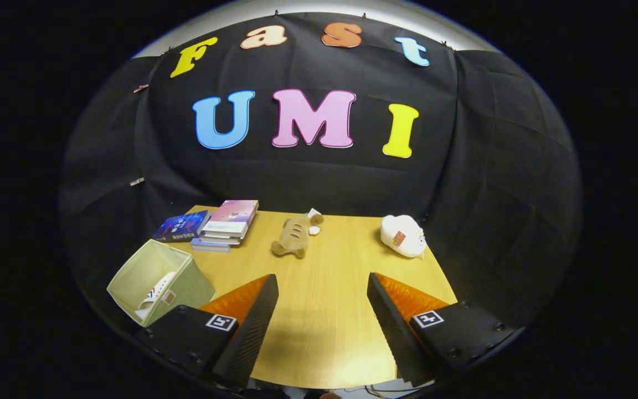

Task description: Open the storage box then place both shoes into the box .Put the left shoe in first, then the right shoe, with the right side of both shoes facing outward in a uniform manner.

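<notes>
A pale fabric storage box (130, 280) stands open at the table's near left corner, just left of my left finger. Inside it lies one white shoe (155, 295) with red and blue marks, leaning against the box wall. My gripper (322, 291) hovers over the near part of the wooden table (324, 266), open, with only bare tabletop between the fingers. The left finger (252, 321) hides the box's near right corner.
A stack of books (229, 224) and a dark blue book (180, 227) lie at the far left. A tan plush toy (296, 235) lies at the far middle, a white plush toy (403, 235) at the far right. Black cloth walls surround the table.
</notes>
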A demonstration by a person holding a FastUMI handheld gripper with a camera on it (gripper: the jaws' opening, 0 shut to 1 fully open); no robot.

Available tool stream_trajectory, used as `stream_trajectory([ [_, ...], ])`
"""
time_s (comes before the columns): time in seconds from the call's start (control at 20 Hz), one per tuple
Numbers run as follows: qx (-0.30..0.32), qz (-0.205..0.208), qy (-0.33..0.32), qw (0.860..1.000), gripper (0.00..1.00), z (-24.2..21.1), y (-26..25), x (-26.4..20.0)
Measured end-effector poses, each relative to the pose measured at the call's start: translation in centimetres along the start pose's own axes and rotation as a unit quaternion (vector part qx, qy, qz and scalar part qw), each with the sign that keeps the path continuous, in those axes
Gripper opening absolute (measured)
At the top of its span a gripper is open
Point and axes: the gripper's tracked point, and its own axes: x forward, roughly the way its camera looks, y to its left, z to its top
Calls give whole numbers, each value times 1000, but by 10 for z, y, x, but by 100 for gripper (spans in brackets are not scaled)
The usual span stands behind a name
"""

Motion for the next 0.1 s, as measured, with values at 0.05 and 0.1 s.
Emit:
stream_trajectory([
  [0.05, 1, -1, -10, 1000, 99, 3, -3, -2],
  [0.1, 3, -2, -21, 1000, 99, 8, -6, -4],
])
